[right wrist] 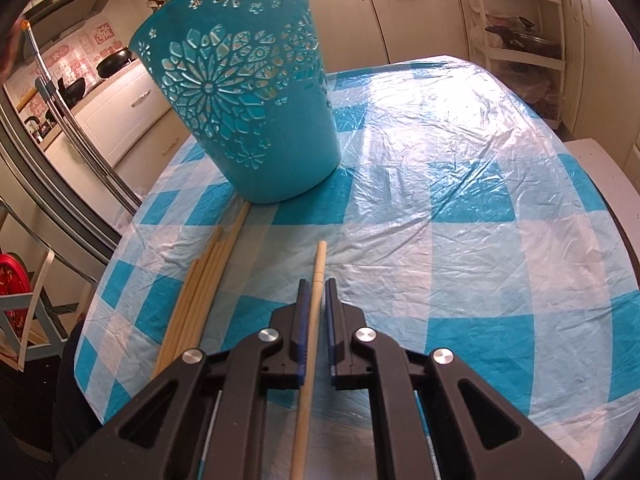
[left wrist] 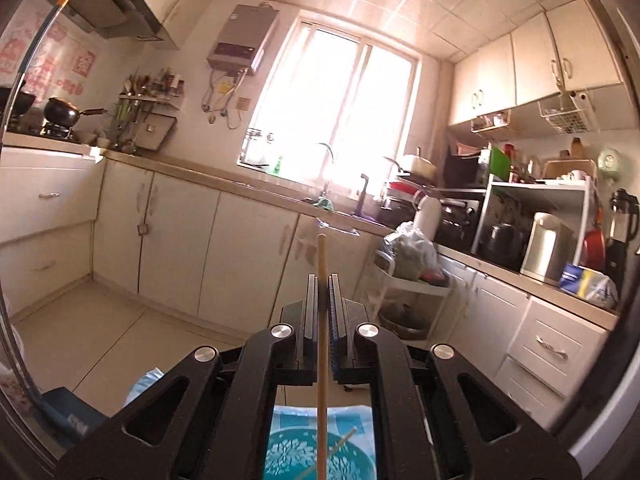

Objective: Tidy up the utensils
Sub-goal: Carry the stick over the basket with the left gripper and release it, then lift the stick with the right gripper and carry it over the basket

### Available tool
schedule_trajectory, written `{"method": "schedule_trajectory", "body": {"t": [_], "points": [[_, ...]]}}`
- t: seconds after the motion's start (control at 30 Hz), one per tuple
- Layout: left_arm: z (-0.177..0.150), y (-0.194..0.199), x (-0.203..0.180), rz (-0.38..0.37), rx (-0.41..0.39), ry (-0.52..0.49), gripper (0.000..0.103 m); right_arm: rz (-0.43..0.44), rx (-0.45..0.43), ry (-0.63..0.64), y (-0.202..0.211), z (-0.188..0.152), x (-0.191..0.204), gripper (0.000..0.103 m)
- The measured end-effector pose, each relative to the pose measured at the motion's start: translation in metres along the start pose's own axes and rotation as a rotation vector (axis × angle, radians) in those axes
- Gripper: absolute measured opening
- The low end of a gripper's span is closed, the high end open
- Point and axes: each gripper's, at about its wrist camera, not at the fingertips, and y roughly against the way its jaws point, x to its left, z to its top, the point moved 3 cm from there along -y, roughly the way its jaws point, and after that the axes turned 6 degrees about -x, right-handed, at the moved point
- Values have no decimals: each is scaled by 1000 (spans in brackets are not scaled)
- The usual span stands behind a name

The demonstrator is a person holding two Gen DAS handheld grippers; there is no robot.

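My left gripper (left wrist: 322, 280) is shut on a wooden chopstick (left wrist: 321, 256) and holds it upright, high over the teal basket (left wrist: 288, 456) seen below between the gripper arms; another chopstick (left wrist: 344, 440) leans inside the basket. My right gripper (right wrist: 316, 284) is low over the table with its jaws closed around a single chopstick (right wrist: 319, 264) that lies pointing toward the teal cut-out basket (right wrist: 248, 92). A bundle of several chopsticks (right wrist: 204, 280) lies on the checked tablecloth to the left of it.
The blue-and-white checked tablecloth (right wrist: 440, 220) covers a round table. Kitchen cabinets (left wrist: 180, 232), a sink under the window and a cluttered counter (left wrist: 540, 240) stand beyond. A white rack (right wrist: 520, 20) stands behind the table, a fridge (right wrist: 48, 168) to the left.
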Motion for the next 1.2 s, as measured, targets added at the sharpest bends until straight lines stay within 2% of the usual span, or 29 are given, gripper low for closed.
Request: {"method": "schedule_trajectory", "body": {"t": [0.13, 0.3, 0.47, 0.63, 0.67, 0.7, 0.73, 0.77, 0.8, 0.93, 1.0, 1.07, 1.2], "points": [[-17, -25, 5, 48, -2, 5, 5, 18, 1, -21, 0, 0, -3, 7], [-55, -50, 22, 104, 52, -16, 5, 28, 3, -35, 0, 0, -4, 7], [-95, -50, 27, 117, 138, -88, 5, 13, 5, -10, 1, 0, -2, 9], [-110, -40, 32, 117, 225, -141, 7, 8, 23, 10, 1, 1, 2, 13], [-110, -37, 35, 121, 236, -147, 12, 11, 30, 8, 1, 1, 2, 17], [-109, -32, 40, 130, 250, -155, 25, 15, 37, 7, 2, 1, 3, 23], [-108, -28, 43, 138, 257, -158, 33, 17, 43, 11, 2, 1, 4, 25], [-105, -23, 48, 154, 256, -161, 48, 11, 50, 24, 3, 1, 6, 28], [-101, -15, 53, 175, 243, -159, 56, 3, 54, 35, 3, 1, 8, 29], [-91, 14, 72, 201, 245, -132, 68, -49, 67, 95, 2, 0, 15, 28], [-91, 28, 82, 218, 251, -106, 74, -105, 76, 154, -1, -1, 21, 19], [-94, 41, 89, 223, 278, -84, 76, -169, 87, 249, -3, -3, 29, 8], [-106, 63, 100, 228, 332, -59, 80, -152, 102, 240, 2, -1, 25, 6]]}}
